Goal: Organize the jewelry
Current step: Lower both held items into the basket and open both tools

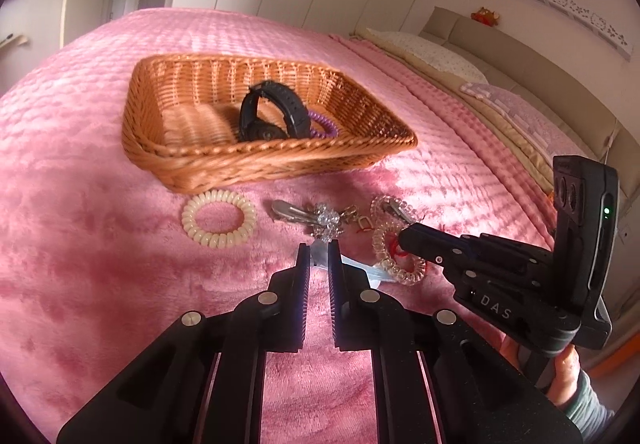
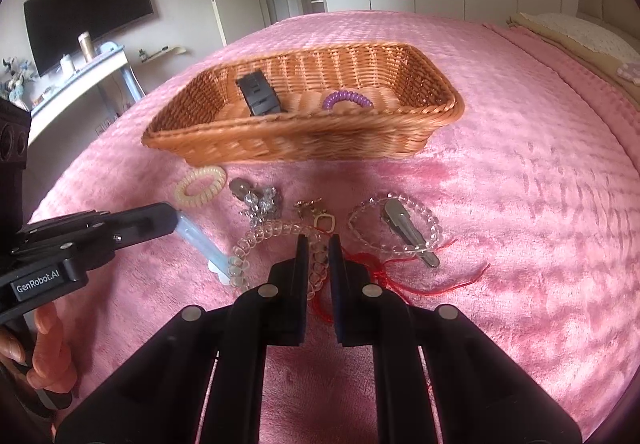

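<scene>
Partly done: the basket [image 1: 224, 160] held a watch [image 1: 272, 112] and purple coil tie [image 2: 347, 99]; remaining pieces, including the cream coil tie [image 1: 218, 222], lay on the blanket [image 1: 100, 244]. Left gripper [image 1: 319, 244] pinched a pale blue clip [image 1: 352, 266]; right gripper [image 2: 319, 244] narrowly straddled a clear coil tie [image 2: 272, 236].

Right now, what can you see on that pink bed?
basket: 1, tan wicker, on the bedspread behind the loose pieces
watch: 1, black, inside the basket
purple hair tie: 1, coiled, in the basket beside the watch
cream hair tie: 1, coiled, in front of the basket
clear hair tie: 1, coiled, near the right gripper's tips
bead bracelet: 1, clear, around a silver clip
silver clip: 1, inside the bracelet
red thread: 1 tangle
pale blue strip: 1, in the left gripper
bedspread: 1, pink
left gripper: black, nearly closed
right gripper: black, nearly closed
</scene>
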Demonstrator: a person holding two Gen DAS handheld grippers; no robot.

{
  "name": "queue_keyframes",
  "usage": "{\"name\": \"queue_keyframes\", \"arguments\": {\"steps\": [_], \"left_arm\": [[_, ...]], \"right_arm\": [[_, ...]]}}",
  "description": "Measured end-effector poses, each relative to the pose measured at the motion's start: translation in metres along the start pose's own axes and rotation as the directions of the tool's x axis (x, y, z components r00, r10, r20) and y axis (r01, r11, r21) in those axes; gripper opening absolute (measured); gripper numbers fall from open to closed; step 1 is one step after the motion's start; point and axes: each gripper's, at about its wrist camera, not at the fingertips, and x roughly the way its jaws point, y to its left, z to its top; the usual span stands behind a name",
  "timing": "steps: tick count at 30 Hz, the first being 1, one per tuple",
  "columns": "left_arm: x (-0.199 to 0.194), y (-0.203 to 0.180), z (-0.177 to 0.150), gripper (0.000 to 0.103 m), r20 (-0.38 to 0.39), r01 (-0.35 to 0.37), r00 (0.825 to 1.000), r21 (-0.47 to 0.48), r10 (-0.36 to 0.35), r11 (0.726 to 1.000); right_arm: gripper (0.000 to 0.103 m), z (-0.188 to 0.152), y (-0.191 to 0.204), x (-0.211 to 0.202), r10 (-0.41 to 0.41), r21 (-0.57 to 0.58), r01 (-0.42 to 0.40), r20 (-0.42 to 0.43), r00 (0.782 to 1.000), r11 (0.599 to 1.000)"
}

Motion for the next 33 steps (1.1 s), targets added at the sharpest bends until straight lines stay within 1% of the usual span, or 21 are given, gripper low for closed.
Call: {"name": "queue_keyframes", "arguments": {"steps": [4,7,12,15,17,19,21,23,25,27,30,32,33], "left_arm": [[-0.017,-0.004,0.009,0.007,0.036,0.001,0.999,0.026,-0.002,1.0],[-0.031,-0.007,0.021,0.007,0.072,-0.004,0.997,0.048,0.001,0.999],[-0.048,-0.009,0.053,0.007,0.136,-0.013,0.991,0.078,0.002,0.997],[-0.048,-0.005,0.076,0.007,0.162,-0.034,0.987,0.102,0.017,0.994],[-0.041,0.001,0.089,0.007,0.168,-0.055,0.985,0.108,0.037,0.993],[-0.032,0.01,0.102,0.007,0.171,-0.072,0.984,0.096,0.055,0.993],[-0.021,0.024,0.114,0.007,0.171,-0.086,0.983,0.071,0.073,0.994],[-0.01,0.037,0.126,0.007,0.169,-0.101,0.981,0.039,0.093,0.994],[0.007,0.051,0.138,0.007,0.152,-0.114,0.982,-0.005,0.113,0.993],[0.024,0.061,0.148,0.007,0.132,-0.143,0.98,-0.049,0.148,0.989],[0.047,0.069,0.153,0.007,0.092,-0.184,0.977,-0.087,0.192,0.979],[0.058,0.069,0.152,0.007,0.069,-0.206,0.975,-0.087,0.212,0.975],[0.063,0.069,0.151,0.007,0.059,-0.215,0.974,-0.082,0.22,0.973]], "right_arm": [[0.008,0.008,-0.001,-0.016,0.02,0.024,-0.021,0.035,0.999,1.0],[0.008,0.022,0.001,-0.033,0.024,0.027,-0.026,0.081,0.996,0.999],[0.008,0.06,0.002,-0.053,0.015,0.032,-0.021,0.157,0.988,0.999],[0.008,0.089,-0.001,-0.051,-0.013,0.04,0.005,0.188,0.982,0.999],[0.008,0.109,-0.004,-0.041,-0.033,0.05,0.024,0.192,0.981,0.998],[0.008,0.126,-0.009,-0.025,-0.043,0.067,0.031,0.178,0.983,0.997],[0.008,0.139,-0.014,-0.006,-0.071,0.08,0.058,0.158,0.985,0.995],[0.008,0.15,-0.02,0.015,-0.083,0.094,0.071,0.127,0.988,0.993],[0.008,0.159,-0.026,0.042,-0.103,0.107,0.094,0.078,0.992,0.99],[0.008,0.165,-0.03,0.063,-0.112,0.112,0.107,0.037,0.993,0.988],[0.008,0.167,-0.031,0.089,-0.132,0.099,0.134,-0.024,0.991,0.986],[0.008,0.162,-0.032,0.107,-0.135,0.094,0.142,-0.077,0.988,0.985],[0.008,0.16,-0.032,0.11,-0.136,0.092,0.144,-0.089,0.987,0.985]]}}
